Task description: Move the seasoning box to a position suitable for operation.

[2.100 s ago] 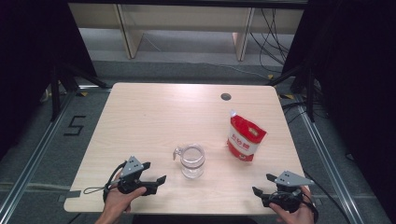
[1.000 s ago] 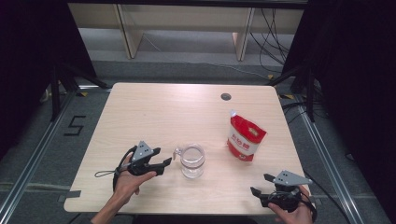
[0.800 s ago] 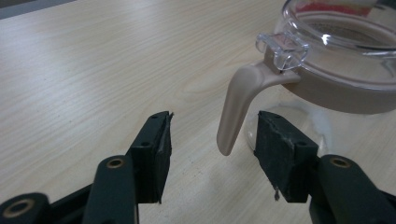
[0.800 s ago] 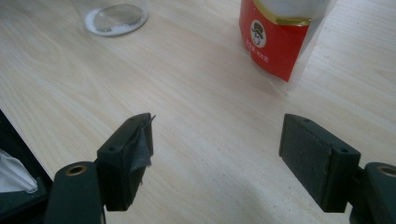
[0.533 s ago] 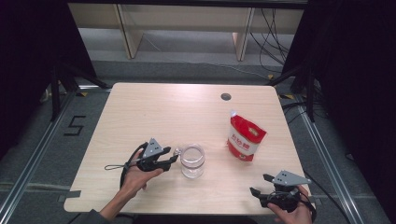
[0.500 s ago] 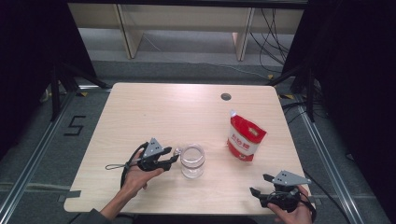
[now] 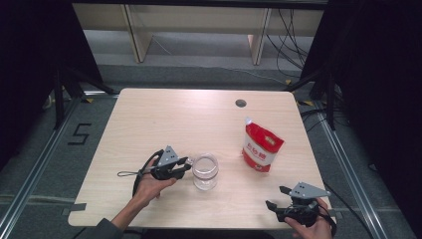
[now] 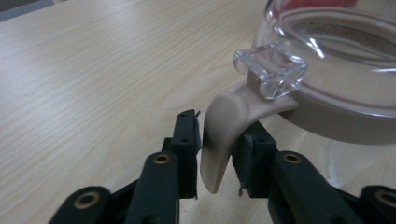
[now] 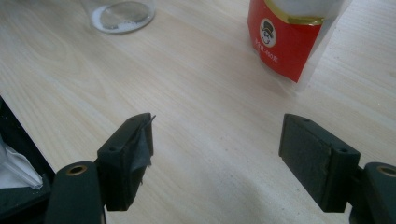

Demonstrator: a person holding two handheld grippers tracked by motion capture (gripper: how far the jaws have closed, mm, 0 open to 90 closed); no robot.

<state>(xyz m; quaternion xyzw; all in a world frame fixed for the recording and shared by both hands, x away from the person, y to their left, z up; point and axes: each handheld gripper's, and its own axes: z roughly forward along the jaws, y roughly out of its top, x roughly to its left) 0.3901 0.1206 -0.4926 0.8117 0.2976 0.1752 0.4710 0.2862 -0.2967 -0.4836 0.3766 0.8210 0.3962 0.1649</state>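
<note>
A clear jar (image 7: 205, 172) with a beige collar stands near the middle front of the table. My left gripper (image 7: 185, 167) is at its left side. In the left gripper view the jaws of the left gripper (image 8: 219, 127) sit close on either side of the jar's beige handle (image 8: 222, 116), shut on it, below a clear lid latch (image 8: 271, 67). A red and white pouch (image 7: 262, 147) stands upright to the right of the jar. My right gripper (image 7: 275, 197) rests open by the front right corner, nothing between the jaws of the right gripper (image 9: 217, 126); the pouch (image 9: 287, 37) and jar base (image 9: 119, 11) lie ahead of it.
The light wooden table (image 7: 164, 119) has a small dark cable hole (image 7: 241, 103) near its far edge. Beyond the table, wooden shelving legs and cables stand on a grey floor. Dark curtains flank both sides.
The left hand carried its gripper from the front left of the table rightward up to the jar, and its jaws now hold the handle. The right gripper has stayed in place.
</note>
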